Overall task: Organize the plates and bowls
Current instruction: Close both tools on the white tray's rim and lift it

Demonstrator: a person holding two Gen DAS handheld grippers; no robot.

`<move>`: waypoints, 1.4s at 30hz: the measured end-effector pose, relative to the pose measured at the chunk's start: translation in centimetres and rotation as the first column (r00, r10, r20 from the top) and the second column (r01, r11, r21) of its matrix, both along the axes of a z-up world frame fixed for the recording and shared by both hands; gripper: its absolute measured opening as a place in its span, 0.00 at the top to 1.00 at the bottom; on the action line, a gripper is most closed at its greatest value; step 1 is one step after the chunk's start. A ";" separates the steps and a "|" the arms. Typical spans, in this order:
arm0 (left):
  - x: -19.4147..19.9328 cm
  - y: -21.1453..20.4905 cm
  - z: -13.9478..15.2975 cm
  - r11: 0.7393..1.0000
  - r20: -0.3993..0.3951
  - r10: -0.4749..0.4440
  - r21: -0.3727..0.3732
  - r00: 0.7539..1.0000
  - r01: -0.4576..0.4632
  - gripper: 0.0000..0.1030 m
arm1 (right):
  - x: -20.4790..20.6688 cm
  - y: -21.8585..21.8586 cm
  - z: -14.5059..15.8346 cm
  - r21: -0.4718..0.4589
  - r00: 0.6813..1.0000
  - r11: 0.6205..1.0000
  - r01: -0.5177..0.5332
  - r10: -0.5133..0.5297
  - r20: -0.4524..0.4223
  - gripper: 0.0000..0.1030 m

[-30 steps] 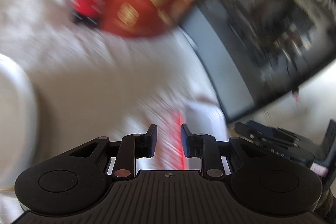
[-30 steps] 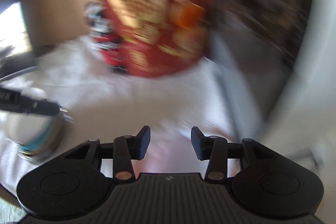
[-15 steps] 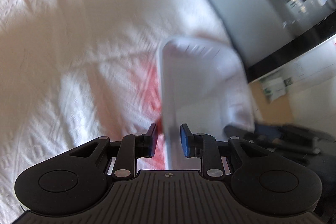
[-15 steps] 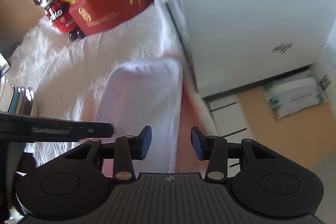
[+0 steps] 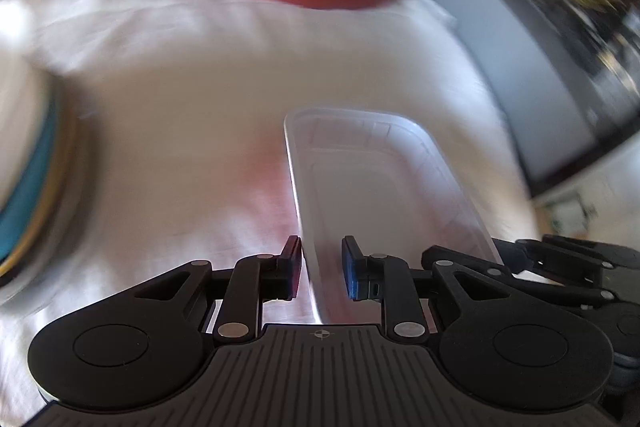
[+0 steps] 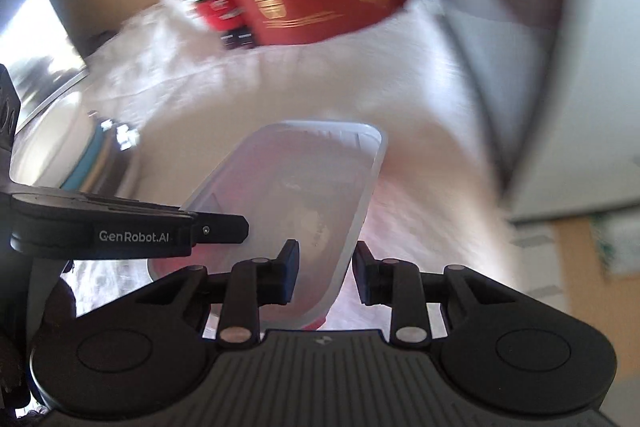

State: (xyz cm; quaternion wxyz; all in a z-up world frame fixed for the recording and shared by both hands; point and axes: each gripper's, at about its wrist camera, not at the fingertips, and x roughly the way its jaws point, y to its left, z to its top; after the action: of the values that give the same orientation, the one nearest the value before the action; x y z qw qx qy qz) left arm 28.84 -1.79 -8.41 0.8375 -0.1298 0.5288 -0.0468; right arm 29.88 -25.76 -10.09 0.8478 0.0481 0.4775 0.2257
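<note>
**Both tongs close on the clear tray**

Left of the translucent plastic tray [image 5: 384, 187], stacked bowls [image 5: 28, 179] wait. The left tongs [image 5: 320, 269] straddle its left rim, the right tongs [image 6: 325, 273] its right rim, both narrowing, apparently for a level two-sided lift off the white-clothed surface [image 5: 180, 115].

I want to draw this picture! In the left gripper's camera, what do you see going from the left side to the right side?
Stack of plates with a blue edge → white cloth → clear plastic tray between the left gripper's closing jaws → the right gripper at the tray's far side.
</note>
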 end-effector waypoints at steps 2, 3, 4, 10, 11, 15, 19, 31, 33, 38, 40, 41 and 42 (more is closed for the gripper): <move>-0.5 1.9 -0.2 0.997 -0.004 0.075 0.014 0.997 -0.075 0.77 | 0.4 2.3 0.2 0.011 0.998 0.998 -0.062 0.062 0.007 0.72; -0.6 2.5 -0.2 0.995 -0.007 0.103 0.016 0.995 -0.103 0.77 | 0.6 3.6 0.2 0.016 0.996 0.995 -0.094 0.094 0.011 0.72; -0.8 3.3 -0.3 0.992 -0.006 0.126 0.012 0.992 -0.126 0.77 | 0.7 4.8 0.3 0.021 0.992 0.992 -0.126 0.126 0.015 0.72; -1.1 5.1 -1.1 0.988 -0.024 0.156 0.002 0.987 -0.156 0.77 | 1.3 9.4 -0.1 -0.016 0.976 0.977 -0.212 0.212 0.037 0.71; -1.0 5.1 -1.5 0.988 -0.033 0.156 -0.007 0.987 -0.156 0.77 | 1.3 9.6 -0.3 -0.020 0.977 0.977 -0.211 0.212 0.033 0.71; -0.7 5.4 -2.5 0.988 -0.060 0.142 -0.045 0.988 -0.144 0.77 | 1.9 9.5 -1.4 -0.020 0.982 0.982 -0.190 0.190 -0.014 0.69; -0.4 5.3 -2.5 0.991 -0.068 0.119 -0.052 0.991 -0.123 0.76 | 2.3 8.8 -2.7 0.007 0.984 0.987 -0.163 0.163 -0.075 0.69; -0.2 6.5 -2.8 0.978 -0.144 0.140 -0.132 0.980 -0.159 0.75 | 4.1 6.6 -3.9 0.142 0.973 0.985 -0.096 0.124 -0.196 0.69; 0.0 6.4 -2.8 0.979 -0.144 0.142 -0.126 0.979 -0.160 0.75 | 4.2 6.4 -3.7 0.140 0.974 0.987 -0.081 0.108 -0.197 0.69; 0.9 5.9 -2.8 0.981 -0.134 0.142 -0.113 0.981 -0.158 0.75 | 4.0 6.8 -2.6 0.059 0.988 0.993 -0.106 0.112 -0.110 0.69; 0.9 5.8 -2.8 0.981 -0.131 0.143 -0.110 0.981 -0.158 0.75 | 4.4 7.0 -2.8 0.064 0.985 0.992 -0.108 0.116 -0.124 0.69; 1.0 5.7 -2.8 0.982 -0.132 0.141 -0.107 0.981 -0.155 0.75 | 4.5 7.1 -2.9 0.062 0.985 0.992 -0.109 0.117 -0.125 0.69; 1.1 5.5 -2.7 0.984 -0.134 0.136 -0.094 0.982 -0.150 0.75 | 4.6 7.3 -2.9 0.058 0.985 0.992 -0.112 0.118 -0.122 0.69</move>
State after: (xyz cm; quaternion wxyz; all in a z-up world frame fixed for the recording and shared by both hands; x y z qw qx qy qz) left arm 29.91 3.69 -11.12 0.7956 -0.2135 0.5669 -0.0054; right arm 34.48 -18.50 -12.98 0.8003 0.0560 0.5257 0.2829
